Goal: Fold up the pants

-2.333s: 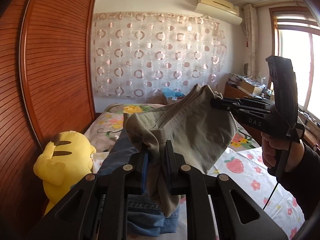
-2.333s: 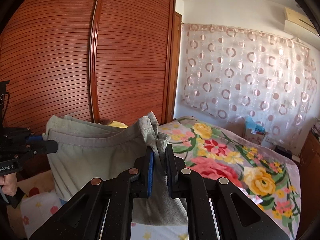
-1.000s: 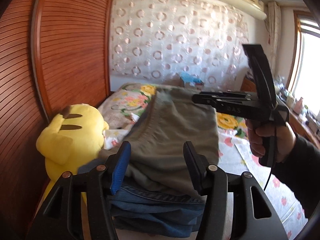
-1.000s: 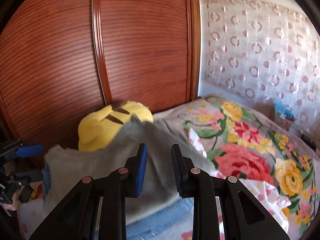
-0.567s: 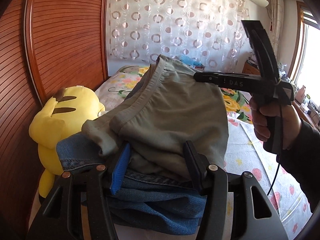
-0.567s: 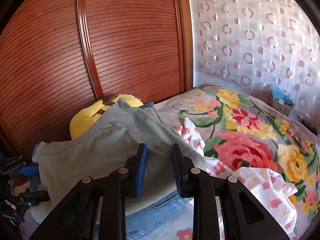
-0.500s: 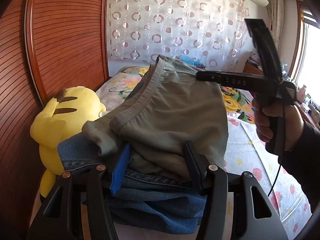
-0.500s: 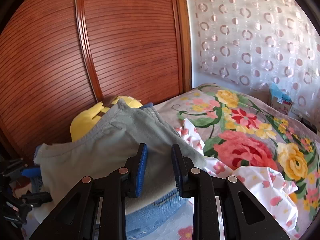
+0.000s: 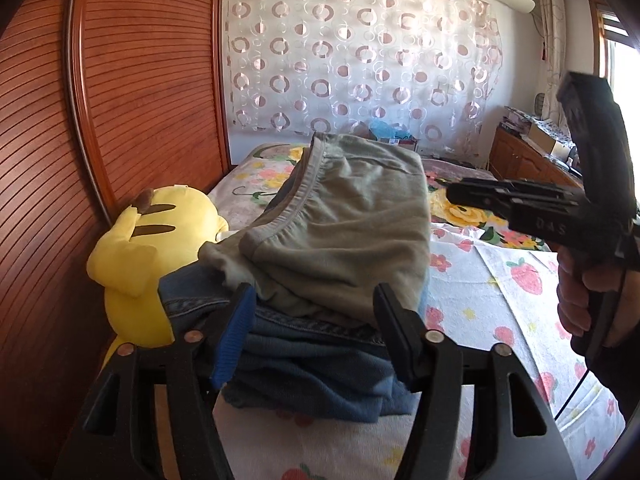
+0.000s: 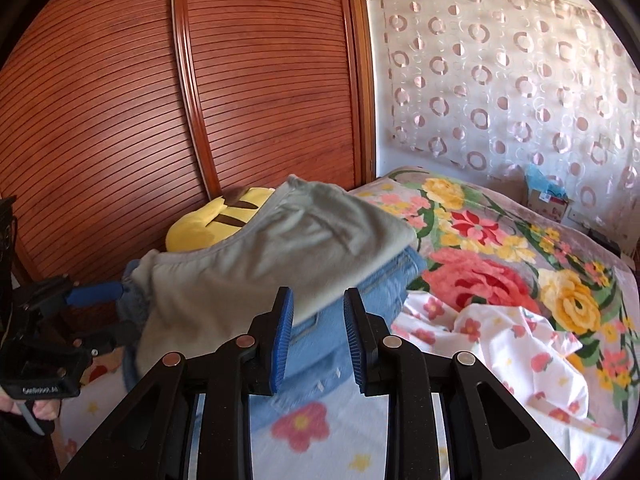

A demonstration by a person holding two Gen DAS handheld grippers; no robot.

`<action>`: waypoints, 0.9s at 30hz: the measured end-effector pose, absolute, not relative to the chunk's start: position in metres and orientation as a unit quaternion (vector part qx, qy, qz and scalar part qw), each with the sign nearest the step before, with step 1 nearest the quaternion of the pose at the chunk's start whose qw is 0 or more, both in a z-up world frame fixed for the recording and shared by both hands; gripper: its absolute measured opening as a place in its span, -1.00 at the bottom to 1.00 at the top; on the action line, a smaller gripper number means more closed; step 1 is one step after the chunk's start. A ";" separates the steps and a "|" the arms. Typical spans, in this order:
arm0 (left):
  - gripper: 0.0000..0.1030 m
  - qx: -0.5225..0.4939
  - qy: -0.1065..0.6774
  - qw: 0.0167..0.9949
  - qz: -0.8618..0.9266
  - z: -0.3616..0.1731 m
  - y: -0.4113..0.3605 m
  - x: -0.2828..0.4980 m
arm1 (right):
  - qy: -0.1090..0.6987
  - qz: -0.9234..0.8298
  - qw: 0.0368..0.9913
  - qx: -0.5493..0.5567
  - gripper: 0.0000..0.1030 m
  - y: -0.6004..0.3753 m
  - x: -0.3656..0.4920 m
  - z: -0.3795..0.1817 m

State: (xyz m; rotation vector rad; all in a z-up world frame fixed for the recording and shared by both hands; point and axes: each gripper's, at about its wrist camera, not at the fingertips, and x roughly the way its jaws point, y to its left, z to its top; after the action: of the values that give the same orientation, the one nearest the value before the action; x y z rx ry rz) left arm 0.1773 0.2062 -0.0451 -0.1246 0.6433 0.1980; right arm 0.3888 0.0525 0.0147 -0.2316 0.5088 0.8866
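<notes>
- On the flowered bed (image 9: 500,292), your folded olive pants (image 9: 344,232) lie atop folded jeans (image 9: 320,368), beside a yellow plush toy (image 9: 152,240)
- Your left gripper (image 9: 316,320) is opening, empty
- Your right gripper (image 10: 318,332) stands slightly parted, gripping nothing

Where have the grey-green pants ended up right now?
The grey-green pants lie folded on top of the blue jeans on the bed, just right of the yellow plush toy in the left wrist view, near the wooden wardrobe.
</notes>
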 end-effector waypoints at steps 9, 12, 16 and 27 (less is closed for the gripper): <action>0.72 -0.047 0.320 0.943 0.077 -0.043 0.191 0.160 | 0.250 0.409 0.872 -0.099 -0.34 0.030 0.356 0.015; 0.77 -0.049 0.325 0.942 0.071 -0.044 0.186 0.156 | 0.251 0.407 0.873 -0.098 -0.33 0.025 0.347 0.016; 0.77 -0.041 0.331 0.940 0.065 -0.047 0.178 0.150 | 0.252 0.402 0.875 -0.095 -0.13 0.019 0.336 0.017; 0.77 -0.047 0.322 0.944 0.061 -0.048 0.159 0.128 | 0.269 0.361 0.889 -0.084 0.16 -0.012 0.293 0.005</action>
State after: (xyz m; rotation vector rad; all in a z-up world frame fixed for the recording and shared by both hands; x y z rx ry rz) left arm 0.1280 0.1592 -0.0476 -0.0964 0.6559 0.1235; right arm 0.2926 -0.0121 0.0050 -0.1737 0.5579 0.7497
